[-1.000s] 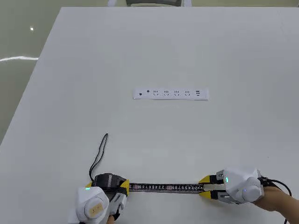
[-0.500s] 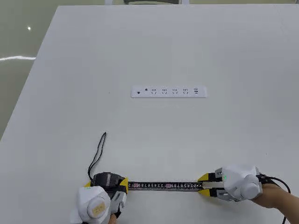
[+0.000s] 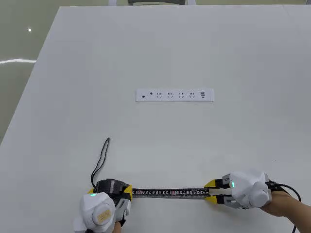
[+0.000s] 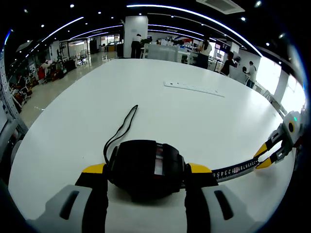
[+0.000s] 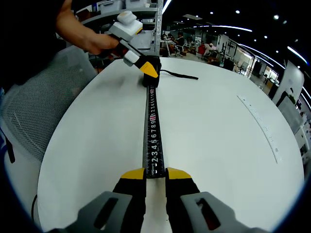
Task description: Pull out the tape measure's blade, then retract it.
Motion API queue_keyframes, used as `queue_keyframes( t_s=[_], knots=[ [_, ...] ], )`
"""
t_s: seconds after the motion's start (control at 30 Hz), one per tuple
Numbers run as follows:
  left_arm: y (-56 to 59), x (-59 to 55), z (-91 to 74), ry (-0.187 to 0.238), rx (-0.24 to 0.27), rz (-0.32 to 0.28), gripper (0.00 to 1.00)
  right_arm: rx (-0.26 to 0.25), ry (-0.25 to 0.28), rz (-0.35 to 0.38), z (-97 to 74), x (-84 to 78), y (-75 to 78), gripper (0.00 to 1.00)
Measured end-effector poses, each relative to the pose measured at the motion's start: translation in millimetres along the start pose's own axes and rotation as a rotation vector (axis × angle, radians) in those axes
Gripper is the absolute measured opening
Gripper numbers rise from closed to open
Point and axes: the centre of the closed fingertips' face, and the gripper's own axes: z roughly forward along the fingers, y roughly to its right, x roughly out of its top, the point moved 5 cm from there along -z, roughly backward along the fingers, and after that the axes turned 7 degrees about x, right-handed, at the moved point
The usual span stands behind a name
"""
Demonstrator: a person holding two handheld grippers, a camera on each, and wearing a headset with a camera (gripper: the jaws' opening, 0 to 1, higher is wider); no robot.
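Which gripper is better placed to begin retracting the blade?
Right, likely. The right gripper holds the blade at its free end and can feed it back toward the tape measure case, which the left gripper clamps.

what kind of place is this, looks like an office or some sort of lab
Probably a big open-plan lab or workshop hall. There is a large white workbench with a power strip on it, long strip lights on a dark ceiling, and people standing among desks and equipment in the background.
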Motion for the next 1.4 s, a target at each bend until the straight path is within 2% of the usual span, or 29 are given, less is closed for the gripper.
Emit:
queue_keyframes(
  t_s=[0.37, 1.4],
  knots=[
    [0.3, -0.9, 0.6, -0.012, 0.011, 0.011, 0.61, -0.005, 0.011, -0.004, -1.1, 5.8, -0.5, 0.14],
    [-2.8, -1.5, 0.5, -0.028, -0.02, -0.001, 0.6, -0.006, 0.03, -0.015, 4.5, 17.2, 0.9, 0.14]
  ],
)
